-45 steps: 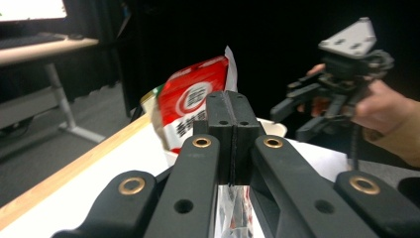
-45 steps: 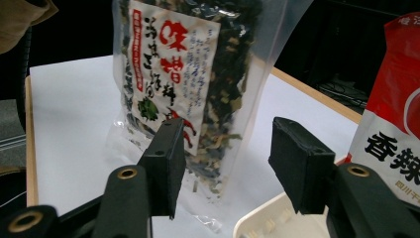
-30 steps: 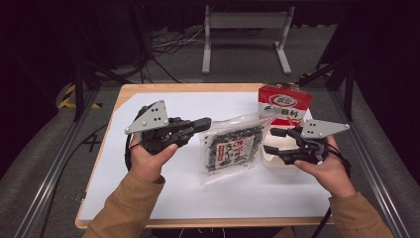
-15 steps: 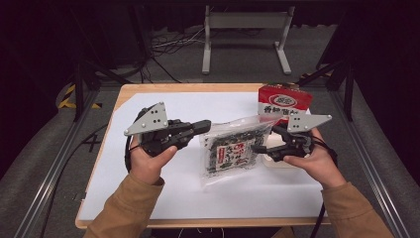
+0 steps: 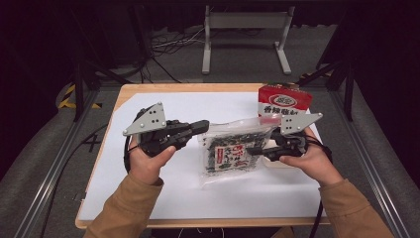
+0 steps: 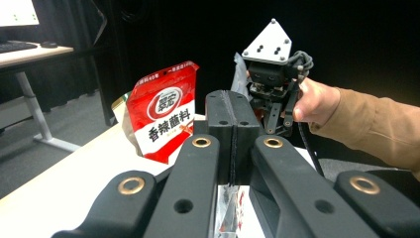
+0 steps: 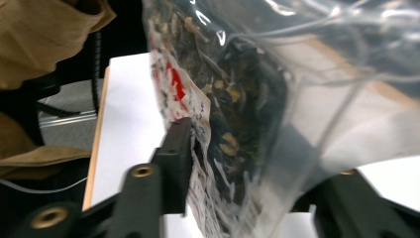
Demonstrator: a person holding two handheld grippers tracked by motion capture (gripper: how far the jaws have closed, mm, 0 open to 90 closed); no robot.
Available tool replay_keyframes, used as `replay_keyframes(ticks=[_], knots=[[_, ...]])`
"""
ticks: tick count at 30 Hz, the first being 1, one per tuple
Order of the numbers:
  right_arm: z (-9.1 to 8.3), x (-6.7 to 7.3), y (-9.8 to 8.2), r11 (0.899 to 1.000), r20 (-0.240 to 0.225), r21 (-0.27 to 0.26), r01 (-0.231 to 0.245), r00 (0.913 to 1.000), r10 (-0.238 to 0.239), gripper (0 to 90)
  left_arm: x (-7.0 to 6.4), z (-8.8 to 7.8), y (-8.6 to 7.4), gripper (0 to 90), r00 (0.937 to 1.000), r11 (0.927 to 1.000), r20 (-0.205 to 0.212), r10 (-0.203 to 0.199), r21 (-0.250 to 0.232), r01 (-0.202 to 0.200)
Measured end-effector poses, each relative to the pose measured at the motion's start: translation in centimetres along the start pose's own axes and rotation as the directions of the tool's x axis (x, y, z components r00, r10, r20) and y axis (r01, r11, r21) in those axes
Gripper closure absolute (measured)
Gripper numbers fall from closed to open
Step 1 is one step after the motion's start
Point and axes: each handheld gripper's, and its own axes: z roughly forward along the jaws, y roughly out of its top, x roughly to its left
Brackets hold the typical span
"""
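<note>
Over the white-topped desk (image 5: 148, 198) the clear seaweed bag (image 5: 232, 151) hangs pinched in the left gripper (image 5: 202, 126), jaws shut on its corner, while the right gripper (image 5: 255, 149) has been closing its jaws around the other edge (slippery film, so it may well slide out or tear).

We see a clear plastic bag (image 5: 232, 153) packed with dark dried bits, with a white label printed in red and black on its front. We find it raised off the white table top, hanging slanted with its top edge high and its bottom corner low, near the middle of the table. In the right gripper view the bag (image 7: 237, 124) is crumpled and glossy, its label side turned toward the left of that view.
</note>
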Motion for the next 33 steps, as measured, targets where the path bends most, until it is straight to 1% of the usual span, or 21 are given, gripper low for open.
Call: replay_keyframes(ticks=[3,4,5,6,7,8,9,12,16,17,18,19,21,22,25,27,28,29,30,33], knots=[[-0.1,0.2,0.1,1.0,-0.032,0.004,0.024,0.9992,-0.024,66.9,0.1,-0.3,0.0,90.0,1.0,1.0,-0.006,-0.006,-0.007,0.006],[-0.1,0.2,0.1,1.0,-0.032,0.004,0.024,0.9992,-0.024,66.9,0.1,-0.3,0.0,90.0,1.0,1.0,-0.006,-0.006,-0.007,0.006],[-0.2,0.3,0.2,0.999,-0.051,-0.005,0.041,0.9979,-0.041,70.5,0.2,-0.4,0.0,90.0,0.9999,0.9999,-0.01,-0.007,-0.013,0.006],[-0.2,0.3,0.2,0.999,-0.051,-0.005,0.041,0.9979,-0.041,70.5,0.2,-0.5,0.0,90.0,0.9999,0.9998,-0.013,-0.007,-0.019,0.006],[-0.2,0.5,0.3,0.999,-0.052,-0.013,0.048,0.9974,-0.049,71.5,0.3,-0.6,0.0,90.0,0.9999,0.9997,-0.013,-0.006,-0.025,0.006],[-0.3,0.6,0.4,0.998,-0.06,-0.017,0.055,0.9966,-0.056,72.3,0.3,-0.7,0.0,90.0,0.9998,0.9995,-0.012,-0.015,-0.028,0.015],[-0.3,0.8,0.6,0.998,-0.062,-0.02,0.059,0.9963,-0.06,72.8,0.4,-0.9,0.0,90.0,0.9998,0.9994,-0.013,-0.013,-0.033,0.013],[-0.5,1.2,0.9,0.998,-0.062,-0.02,0.064,0.9959,-0.065,73.4,0.5,-1.1,-0.2,89.5,0.9993,0.9983,-0.012,-0.035,-0.047,0.034],[-0.9,1.6,1.3,0.999,-0.058,-0.021,0.039,0.9975,-0.04,73.7,0.6,-1.4,-0.3,79.0,0.999,0.9976,-0.015,-0.042,-0.056,0.042],[-1.0,1.7,1.3,0.999,-0.056,-0.023,0.034,0.9978,-0.035,73.7,0.6,-1.5,-0.4,74.7,0.9985,0.9967,-0.007,-0.054,-0.061,0.053],[-1.0,1.7,1.3,0.999,-0.056,-0.023,0.034,0.9978,-0.035,73.7,0.6,-1.5,-0.4,70.5,0.9985,0.9967,-0.007,-0.054,-0.061,0.053],[-1.3,1.8,1.4,0.999,-0.056,-0.037,0.016,0.9983,-0.018,73.8,0.7,-1.6,-0.4,66.7,0.9982,0.9961,0.003,-0.06,-0.064,0.06],[-1.6,1.9,1.5,0.999,-0.058,-0.041,0.0,0.9983,-0.003,73.7,0.7,-1.9,-0.6,59.5,0.9982,0.9963,-0.012,-0.059,-0.064,0.058],[-1.8,1.9,1.6,0.999,-0.055,-0.042,-0.007,0.9984,0.005,73.7,0.7,-2.0,-0.7,57.4,0.9982,0.997,-0.018,-0.057,-0.054,0.056],[-2.4,1.9,1.9,0.999,-0.044,-0.045,-0.025,0.9987,0.023,73.7,0.8,-2.3,-1.1,52.9,0.998,0.9978,-0.03,-0.056,-0.038,0.055],[-2.9,1.9,2.1,0.998,-0.042,-0.046,-0.044,0.9982,0.042,73.7,0.9,-2.4,-1.4,52.3,0.9981,0.9986,-0.038,-0.049,-0.021,0.048],[-3.1,1.9,2.2,0.998,-0.04,-0.044,-0.053,0.9979,0.051,73.7,0.9,-2.4,-1.4,51.4,0.9981,0.9986,-0.038,-0.049,-0.021,0.048],[-3.4,1.9,2.3,0.997,-0.036,-0.043,-0.062,0.9975,0.06,73.7,1.0,-2.5,-1.7,50.4,0.9978,0.999,-0.049,-0.045,0.001,0.045],[-3.4,1.9,2.3,0.997,-0.036,-0.043,-0.062,0.9975,0.06,73.7,1.0,-2.5,-1.7,49.9,0.9978,0.999,-0.049,-0.045,0.001,0.045],[-4.0,1.9,2.6,0.996,-0.027,-0.04,-0.076,0.9968,0.075,73.7,1.1,-2.7,-2.3,48.2,0.9973,0.9989,-0.065,-0.036,0.029,0.038]])
